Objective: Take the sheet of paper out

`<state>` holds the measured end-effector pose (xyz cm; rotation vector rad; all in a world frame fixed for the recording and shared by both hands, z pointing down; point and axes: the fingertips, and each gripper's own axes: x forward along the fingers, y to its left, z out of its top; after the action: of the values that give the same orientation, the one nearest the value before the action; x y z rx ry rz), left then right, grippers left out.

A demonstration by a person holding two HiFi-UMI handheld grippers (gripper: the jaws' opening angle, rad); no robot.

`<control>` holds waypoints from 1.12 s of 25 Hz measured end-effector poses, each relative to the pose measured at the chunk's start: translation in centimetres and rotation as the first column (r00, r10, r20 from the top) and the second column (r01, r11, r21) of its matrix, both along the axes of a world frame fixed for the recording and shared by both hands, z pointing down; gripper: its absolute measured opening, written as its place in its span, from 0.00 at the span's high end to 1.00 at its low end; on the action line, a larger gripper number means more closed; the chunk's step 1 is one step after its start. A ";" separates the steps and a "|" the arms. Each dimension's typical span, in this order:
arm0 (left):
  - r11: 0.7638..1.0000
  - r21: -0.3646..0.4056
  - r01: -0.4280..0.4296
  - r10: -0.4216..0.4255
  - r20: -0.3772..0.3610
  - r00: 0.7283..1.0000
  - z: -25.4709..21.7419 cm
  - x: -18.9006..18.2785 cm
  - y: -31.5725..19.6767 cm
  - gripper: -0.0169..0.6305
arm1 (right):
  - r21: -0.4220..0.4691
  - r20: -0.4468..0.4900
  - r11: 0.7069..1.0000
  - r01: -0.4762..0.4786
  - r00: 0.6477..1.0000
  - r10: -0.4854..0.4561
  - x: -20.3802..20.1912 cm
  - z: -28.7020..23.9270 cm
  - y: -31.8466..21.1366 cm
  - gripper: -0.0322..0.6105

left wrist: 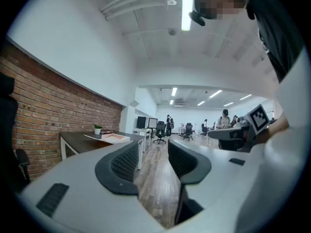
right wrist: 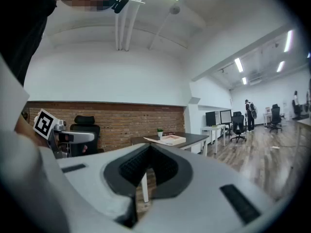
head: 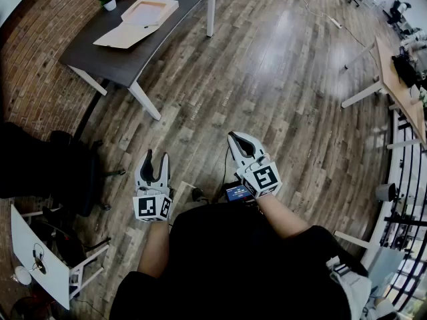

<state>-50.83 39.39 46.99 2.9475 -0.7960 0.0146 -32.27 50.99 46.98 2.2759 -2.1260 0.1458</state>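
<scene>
A: Which step?

B: Approach, I'd say. Nothing is touched yet. The person stands on the wooden floor (head: 267, 79), well apart from the dark surface (head: 100, 55), which sits at 11 o'clock in the head view.

A: Where's the sheet of paper (head: 151, 10)?

B: Probably the pale layer inside the open flat box (head: 127, 35) on that surface, too far off to be sure. A small potted plant (head: 108, 2) is just beside the box at its 11 o'clock.

A: Jaws?

B: Left gripper (head: 155, 157): jaws wide apart with nothing between, only floor showing through the gap. Right gripper (head: 237, 142): jaws closed together, pads meeting, empty. Both are held level at waist height.

A: Next move?

B: Walk toward 11 o'clock until the box is in reach. The right jaws need to open first. My guess is one gripper steadies the box while the other comes in low and pinches a free edge of the sheet. It's thin and flat, so it could slip or crease.
</scene>
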 end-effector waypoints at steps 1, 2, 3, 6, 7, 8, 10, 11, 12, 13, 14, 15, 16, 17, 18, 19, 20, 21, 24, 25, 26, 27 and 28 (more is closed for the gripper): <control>1.000 0.002 -0.002 0.002 0.000 1.000 -0.1 0.2 0.2 0.71 | -0.001 0.003 1.000 0.000 1.000 0.000 0.2 0.1 0.2 0.95; 1.000 0.003 -0.003 0.003 -0.001 1.000 -0.1 0.3 0.4 0.71 | -0.001 0.006 1.000 0.001 1.000 -0.001 0.3 0.2 0.4 0.95; 1.000 0.003 -0.004 0.004 -0.001 1.000 -0.2 0.5 0.5 0.71 | -0.002 0.007 1.000 0.001 1.000 -0.001 0.4 0.2 0.5 0.95; 1.000 -0.003 -0.009 0.009 0.000 1.000 0.0 0.8 0.8 0.71 | -0.004 0.004 1.000 0.003 1.000 -0.003 0.7 0.1 0.8 0.95; 1.000 -0.007 -0.011 0.011 0.000 1.000 0.1 0.9 0.9 0.71 | 0.000 0.009 1.000 0.005 1.000 -0.005 0.8 0.1 0.8 0.95; 1.000 -0.011 -0.013 0.013 0.000 1.000 0.1 1.0 1.0 0.71 | 0.011 0.019 1.000 0.009 1.000 -0.009 0.8 -0.1 0.9 0.95; 1.000 -0.012 -0.015 0.015 0.003 1.000 0.1 1.4 1.2 0.71 | 0.040 0.045 0.999 0.018 0.999 -0.020 1.2 -0.3 1.1 0.95; 1.000 -0.011 -0.016 0.016 0.005 1.000 0.2 1.7 1.3 0.71 | 0.045 0.046 0.999 0.020 0.999 -0.022 1.4 -0.3 1.2 0.95; 1.000 -0.011 -0.017 0.017 0.006 1.000 0.3 2.0 1.4 0.71 | 0.039 0.039 0.999 0.020 0.999 -0.021 1.7 -0.2 1.3 0.95; 1.000 -0.012 -0.017 0.017 0.006 1.000 0.3 2.2 1.4 0.71 | 0.026 0.029 0.999 0.019 0.999 -0.020 2.0 0.0 1.4 0.95; 1.000 -0.012 -0.018 0.018 0.004 1.000 0.3 2.5 1.4 0.71 | 0.013 0.023 1.000 0.020 1.000 -0.020 2.2 0.2 1.4 0.95; 1.000 -0.012 -0.019 0.019 0.001 1.000 0.2 2.7 1.5 0.71 | 0.004 0.023 1.000 0.020 1.000 -0.020 2.4 0.3 1.4 0.95; 1.000 -0.010 -0.022 0.022 0.000 1.000 0.1 2.9 1.6 0.71 | 0.000 0.025 1.000 0.021 0.999 -0.021 2.6 0.4 1.4 0.95; 1.000 -0.008 -0.025 0.025 -0.001 1.000 0.0 3.1 1.6 0.72 | -0.001 0.027 1.000 0.021 0.999 -0.021 2.7 0.5 1.5 0.95; 1.000 -0.007 -0.027 0.027 -0.001 1.000 -0.1 3.3 1.7 0.72 | 0.000 0.029 1.000 0.021 0.999 -0.021 2.9 0.5 1.5 0.95; 1.000 -0.007 -0.029 0.029 0.000 1.000 -0.1 3.4 1.7 0.72 | 0.001 0.031 1.000 0.022 0.999 -0.022 3.0 0.5 1.5 0.95; 1.000 -0.007 -0.029 0.029 0.000 1.000 -0.2 3.6 1.7 0.72 | 0.001 0.032 1.000 0.024 0.999 -0.024 3.2 0.5 1.5 0.95; 1.000 -0.008 -0.028 0.028 0.001 1.000 -0.2 3.7 1.7 0.72 | 0.000 0.033 1.000 0.026 0.999 -0.026 3.3 0.5 1.5 0.95; 1.000 -0.008 -0.024 0.024 0.003 1.000 -0.4 4.0 1.8 0.72 | 0.000 0.040 0.999 0.033 0.999 -0.033 3.7 0.6 1.8 0.95; 1.000 -0.007 -0.023 0.023 0.004 1.000 -0.3 4.1 1.9 0.72 | 0.001 0.042 0.999 0.034 0.999 -0.034 3.8 0.7 1.9 0.95; 1.000 -0.008 -0.022 0.022 0.003 1.000 -0.3 4.2 1.9 0.72 | 0.002 0.043 0.999 0.034 0.998 -0.034 4.0 0.8 1.9 0.95; 1.000 -0.011 -0.020 0.020 0.003 1.000 -0.2 4.3 2.0 0.72 | 0.002 0.044 0.999 0.034 0.998 -0.034 4.1 0.8 2.0 0.95; 1.000 -0.014 -0.019 0.019 0.003 1.000 -0.1 4.4 2.0 0.72 | 0.003 0.044 0.999 0.034 0.998 -0.034 4.3 0.8 2.0 0.95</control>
<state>-46.45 41.38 46.93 2.9421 -0.7651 0.0257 -28.01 52.96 47.80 2.2574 -2.1860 0.1950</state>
